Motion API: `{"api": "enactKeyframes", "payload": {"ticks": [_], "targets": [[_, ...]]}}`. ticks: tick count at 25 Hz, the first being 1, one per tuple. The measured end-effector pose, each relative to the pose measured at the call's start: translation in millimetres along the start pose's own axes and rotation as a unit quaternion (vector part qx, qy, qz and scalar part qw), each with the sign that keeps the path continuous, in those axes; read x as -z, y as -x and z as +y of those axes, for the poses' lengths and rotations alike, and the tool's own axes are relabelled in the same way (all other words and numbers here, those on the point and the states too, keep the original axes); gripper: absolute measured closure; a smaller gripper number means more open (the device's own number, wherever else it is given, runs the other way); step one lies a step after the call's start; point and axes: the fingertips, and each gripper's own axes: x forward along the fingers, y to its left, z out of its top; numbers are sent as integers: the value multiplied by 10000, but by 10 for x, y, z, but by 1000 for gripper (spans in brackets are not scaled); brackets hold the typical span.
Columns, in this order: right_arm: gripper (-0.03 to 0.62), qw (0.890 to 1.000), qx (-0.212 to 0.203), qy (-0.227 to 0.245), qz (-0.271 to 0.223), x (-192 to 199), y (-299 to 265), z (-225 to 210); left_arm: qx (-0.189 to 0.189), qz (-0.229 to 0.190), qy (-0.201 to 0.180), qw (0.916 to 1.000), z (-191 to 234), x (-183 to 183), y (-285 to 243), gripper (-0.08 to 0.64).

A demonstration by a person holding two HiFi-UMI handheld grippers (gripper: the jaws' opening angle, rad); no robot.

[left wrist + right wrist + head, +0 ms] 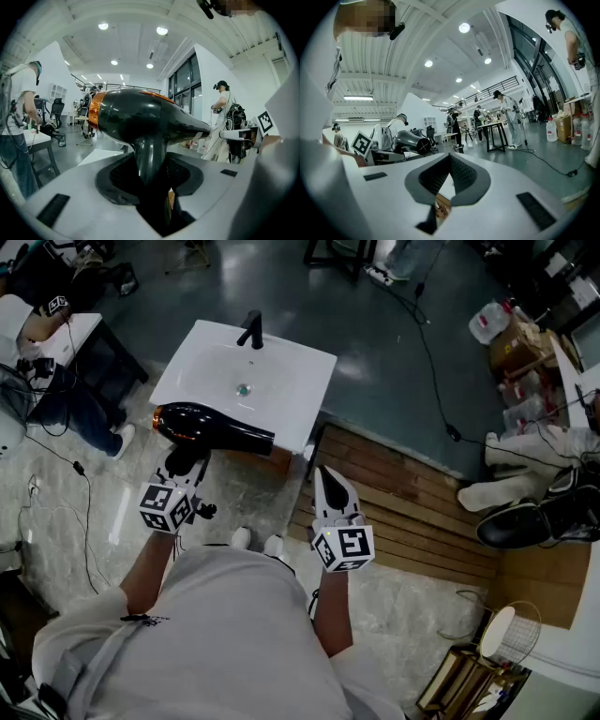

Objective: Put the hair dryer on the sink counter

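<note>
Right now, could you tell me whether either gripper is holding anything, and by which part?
The left gripper holds the hair dryer by its handle, clamped between its jaws; the right gripper is shut and empty.

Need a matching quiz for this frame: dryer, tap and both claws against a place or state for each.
1. dryer
2. tap
3. left claw
4. right claw

A. shut, empty
B. at the back rim of the sink
C. gripped by its handle
D. shut on the dryer

Pairs: 1-C, 2-B, 3-D, 4-A
</note>
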Motion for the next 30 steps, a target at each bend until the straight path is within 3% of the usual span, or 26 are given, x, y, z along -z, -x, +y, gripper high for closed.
{"api": "enactKeyframes", "payload": {"ticks": [30], "targets": [[584,9986,-481,-198,-64,13,284,-37,-442,-156,6,9989,-143,-76,260,391]]}}
